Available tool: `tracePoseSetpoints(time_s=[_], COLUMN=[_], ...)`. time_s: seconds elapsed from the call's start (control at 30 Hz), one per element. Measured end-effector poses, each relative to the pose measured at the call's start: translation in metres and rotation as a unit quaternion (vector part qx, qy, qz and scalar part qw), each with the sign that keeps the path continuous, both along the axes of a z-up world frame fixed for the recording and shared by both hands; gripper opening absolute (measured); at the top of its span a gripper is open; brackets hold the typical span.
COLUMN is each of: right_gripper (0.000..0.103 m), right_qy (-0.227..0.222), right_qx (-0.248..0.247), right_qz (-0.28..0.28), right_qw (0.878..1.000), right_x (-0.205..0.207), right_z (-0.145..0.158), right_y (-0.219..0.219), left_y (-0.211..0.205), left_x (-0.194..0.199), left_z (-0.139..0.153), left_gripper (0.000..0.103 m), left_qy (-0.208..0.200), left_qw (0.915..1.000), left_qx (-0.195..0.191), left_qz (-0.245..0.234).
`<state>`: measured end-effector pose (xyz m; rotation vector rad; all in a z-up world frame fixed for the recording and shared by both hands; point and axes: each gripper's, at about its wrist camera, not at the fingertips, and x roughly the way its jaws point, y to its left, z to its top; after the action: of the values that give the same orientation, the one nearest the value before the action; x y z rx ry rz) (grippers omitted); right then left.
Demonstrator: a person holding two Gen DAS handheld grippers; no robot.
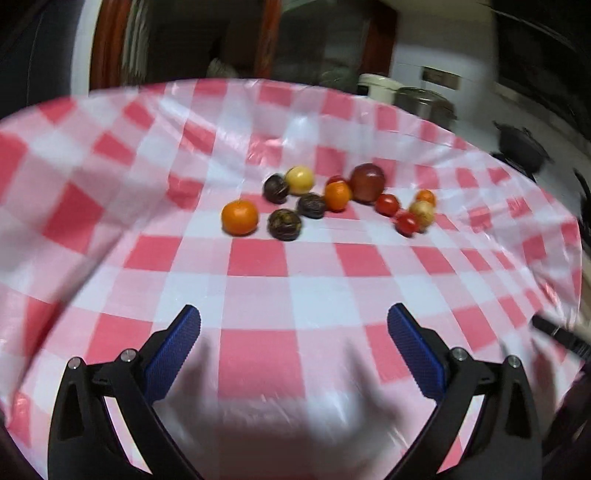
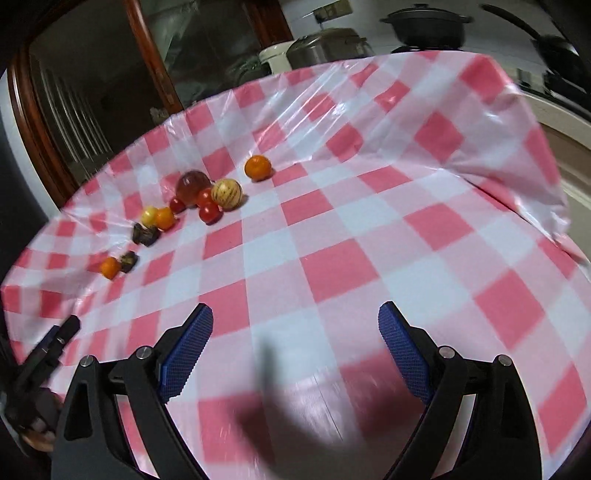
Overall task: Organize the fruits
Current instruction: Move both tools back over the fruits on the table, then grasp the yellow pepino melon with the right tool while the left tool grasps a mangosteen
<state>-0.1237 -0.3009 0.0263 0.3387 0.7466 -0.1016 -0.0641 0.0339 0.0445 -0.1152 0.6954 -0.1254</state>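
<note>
Fruits lie in a loose cluster on the pink-checked tablecloth. The left wrist view shows an orange, three dark wrinkled fruits, a yellow fruit, a smaller orange, a dark red apple, red cherry tomatoes and a pale fruit. My left gripper is open and empty, well short of them. In the right wrist view the apple, a striped pale fruit and a lone orange lie far ahead-left. My right gripper is open and empty.
Pots and a metal cooker stand on a counter beyond the table's far edge. A wood-framed glass cabinet is behind. The other gripper shows at the right view's left edge. The cloth hangs off the right edge.
</note>
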Motion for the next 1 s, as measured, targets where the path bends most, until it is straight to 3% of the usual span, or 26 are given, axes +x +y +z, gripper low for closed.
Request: tracePoseSetpoints(time_s=[0.23,0.37,0.47,0.63,0.73,0.83,0.9,1.0], right_gripper=[0.088,0.088,0.088,0.088,0.086,0.079,0.072,0.07], right_qy=[0.018,0.035,0.039,0.041,0.02,0.027,0.034,0.03], right_qx=[-0.021,-0.033,-0.054,-0.059,0.003,0.075,0.102,0.111], right_qz=[0.033,0.06,0.073,0.074,0.056,0.034,0.027,0.017], right_qw=[0.999,0.997,0.995,0.995,0.998,0.996,0.994,0.993], right_x=[0.071,0.11,0.143,0.199,0.214,0.23,0.24,0.249], right_z=[-0.004,-0.007,-0.009,-0.009,-0.008,-0.016,-0.02,-0.02], right_y=[0.029,0.046,0.056,0.061,0.045,0.03,0.025,0.025], left_y=[0.022,0.047,0.067,0.071,0.069,0.067,0.067,0.067], left_x=[0.053,0.067,0.063,0.067,0.068,0.07,0.071,0.071], left_z=[-0.007,-0.015,-0.019,-0.024,-0.026,-0.028,-0.029,-0.029], left_gripper=[0.101,0.101,0.101,0.101,0.101,0.101,0.101,0.101], left_qy=[0.025,0.053,0.052,0.064,0.067,0.074,0.077,0.077], left_qw=[0.9995,0.9954,0.9884,0.9839,0.9836,0.9832,0.9829,0.9829], left_qx=[-0.01,-0.078,-0.137,-0.165,-0.166,-0.166,-0.166,-0.166], left_qz=[0.012,0.017,0.04,0.026,0.021,0.02,0.02,0.021])
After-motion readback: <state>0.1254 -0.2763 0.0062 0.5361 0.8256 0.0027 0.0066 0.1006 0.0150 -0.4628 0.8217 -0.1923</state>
